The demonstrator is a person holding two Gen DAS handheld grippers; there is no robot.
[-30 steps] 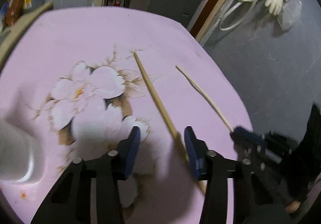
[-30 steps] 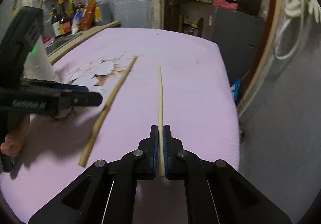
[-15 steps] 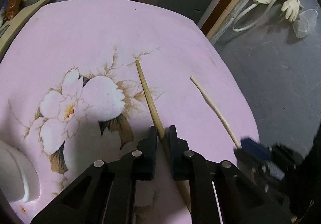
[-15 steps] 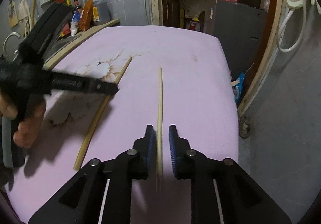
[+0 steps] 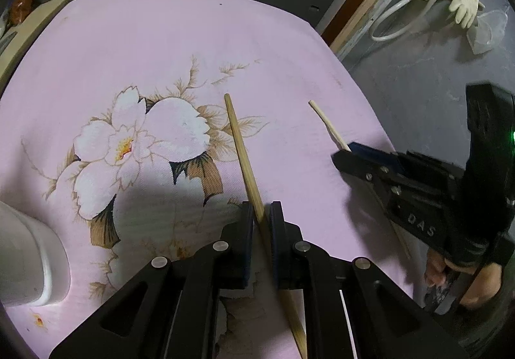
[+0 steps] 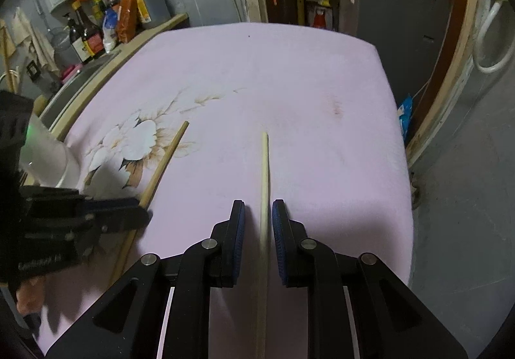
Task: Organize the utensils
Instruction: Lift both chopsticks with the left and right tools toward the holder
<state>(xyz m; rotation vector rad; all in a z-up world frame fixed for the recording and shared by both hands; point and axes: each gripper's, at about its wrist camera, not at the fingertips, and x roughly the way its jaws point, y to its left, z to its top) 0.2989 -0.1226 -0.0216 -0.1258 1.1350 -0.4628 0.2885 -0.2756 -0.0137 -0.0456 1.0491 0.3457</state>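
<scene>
Left gripper (image 5: 259, 217) fingers clamp the darker chopstick (image 5: 239, 149) mid-shaft; right gripper (image 6: 258, 214) fingers stand narrowly apart, straddling the pale chopstick (image 6: 264, 165): light, stiff, slippery.

Since a second ago, our left tongs (image 5: 261, 216) have closed from wide apart onto the darker chopstick (image 5: 242, 156). Our right tongs (image 6: 258, 219), then clamped on the paler chopstick (image 6: 264, 178), have parted; it now lies loose between their pads on the pink cloth.
</scene>
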